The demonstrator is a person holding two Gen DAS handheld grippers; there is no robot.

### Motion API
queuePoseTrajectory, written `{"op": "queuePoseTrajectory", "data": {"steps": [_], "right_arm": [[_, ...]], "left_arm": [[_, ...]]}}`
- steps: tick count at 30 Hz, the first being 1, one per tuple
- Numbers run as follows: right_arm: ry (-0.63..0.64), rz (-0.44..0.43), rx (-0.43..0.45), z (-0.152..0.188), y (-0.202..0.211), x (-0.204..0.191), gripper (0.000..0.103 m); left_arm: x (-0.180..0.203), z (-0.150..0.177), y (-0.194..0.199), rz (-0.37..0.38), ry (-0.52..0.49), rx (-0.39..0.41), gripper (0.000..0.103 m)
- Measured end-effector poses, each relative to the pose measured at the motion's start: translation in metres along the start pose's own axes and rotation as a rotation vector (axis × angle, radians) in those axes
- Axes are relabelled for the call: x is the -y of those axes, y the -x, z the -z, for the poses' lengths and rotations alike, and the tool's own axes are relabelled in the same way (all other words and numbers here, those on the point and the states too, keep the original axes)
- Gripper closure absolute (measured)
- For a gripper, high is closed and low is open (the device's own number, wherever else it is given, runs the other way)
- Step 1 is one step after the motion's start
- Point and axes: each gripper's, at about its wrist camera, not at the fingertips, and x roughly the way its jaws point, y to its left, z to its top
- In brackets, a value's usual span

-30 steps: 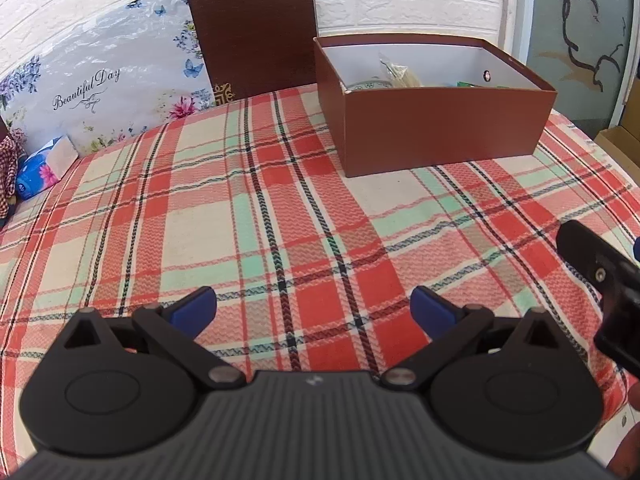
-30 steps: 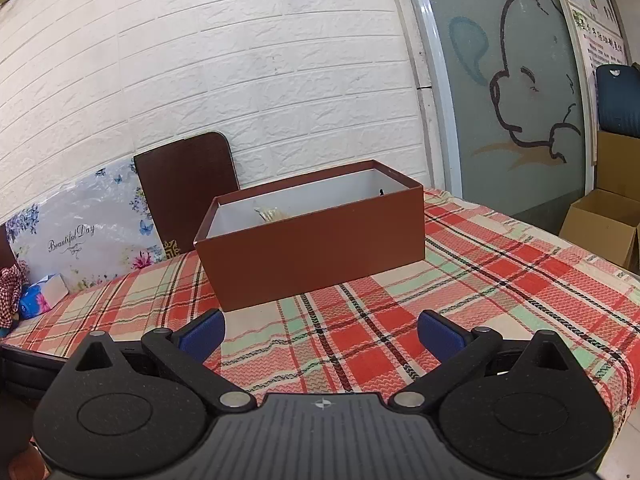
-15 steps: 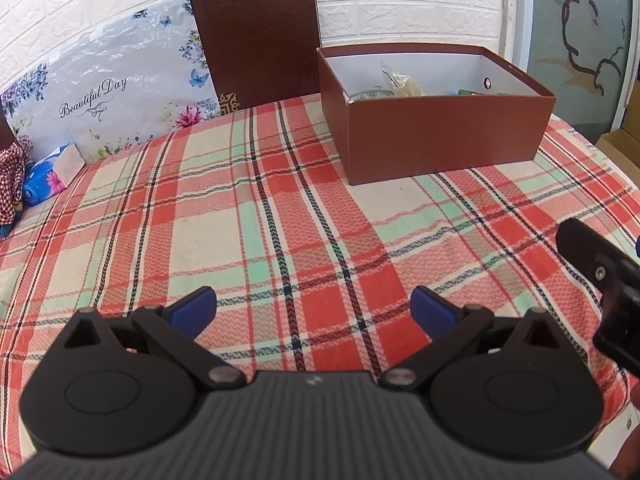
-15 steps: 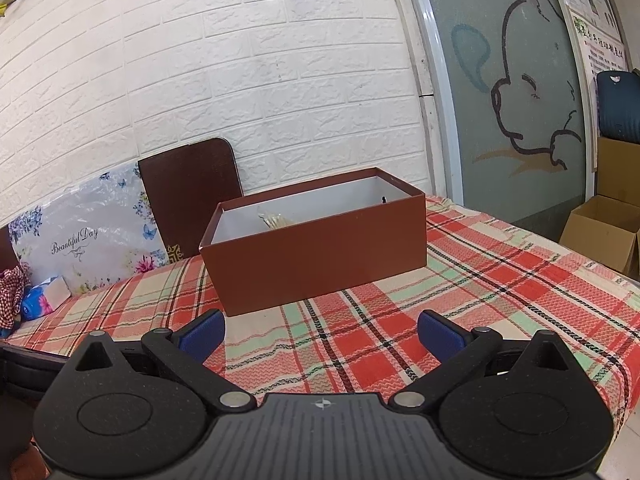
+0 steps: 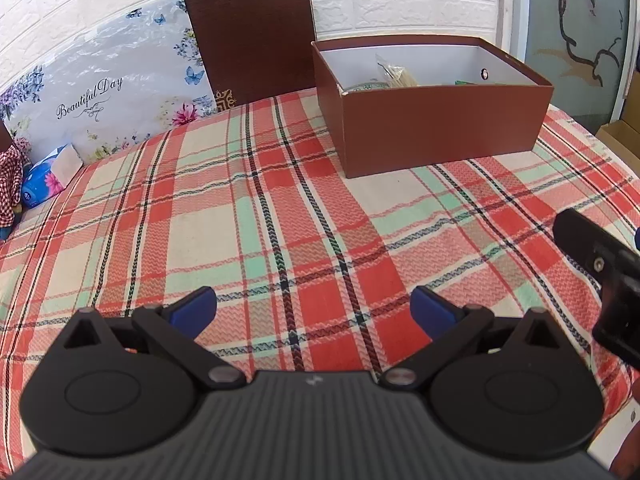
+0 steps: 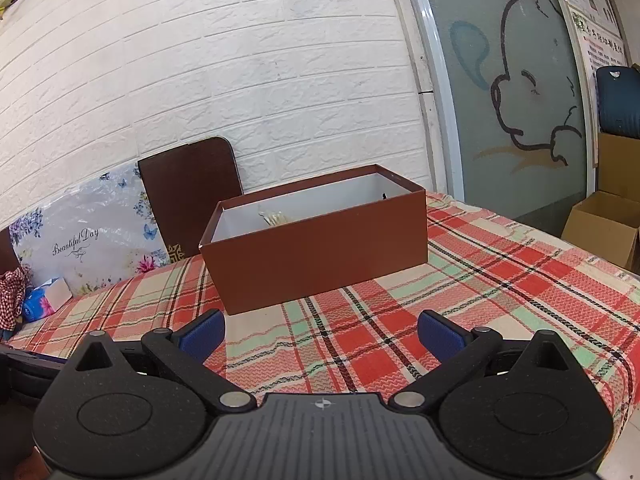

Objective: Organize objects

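Both grippers, left gripper [image 5: 313,307] and right gripper [image 6: 321,330], look identical: matte black ribbed body, round disc housings, silver pivot screws, blue fingertip pads [image 5: 193,307].

Light: bright, even daylight | Shadows: soft, beside the brown box [image 5: 436,128] on the tablecloth [image 5: 240,216] | Glare: none | Distortion: strong fisheye bowing, dark corners | Focus: centre sharp, gripper bodies at bottom slightly soft
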Motion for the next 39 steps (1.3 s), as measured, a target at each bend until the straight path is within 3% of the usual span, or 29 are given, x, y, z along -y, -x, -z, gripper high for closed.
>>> {"op": "queuePoseTrajectory", "data": {"steps": [39], "right_arm": [[0.004, -0.009, -0.024, 0.004, -0.005, 0.000, 0.001]], "left_arm": [[-0.005, 0.005, -0.013, 0.013, 0.019, -0.066, 0.000]]}}
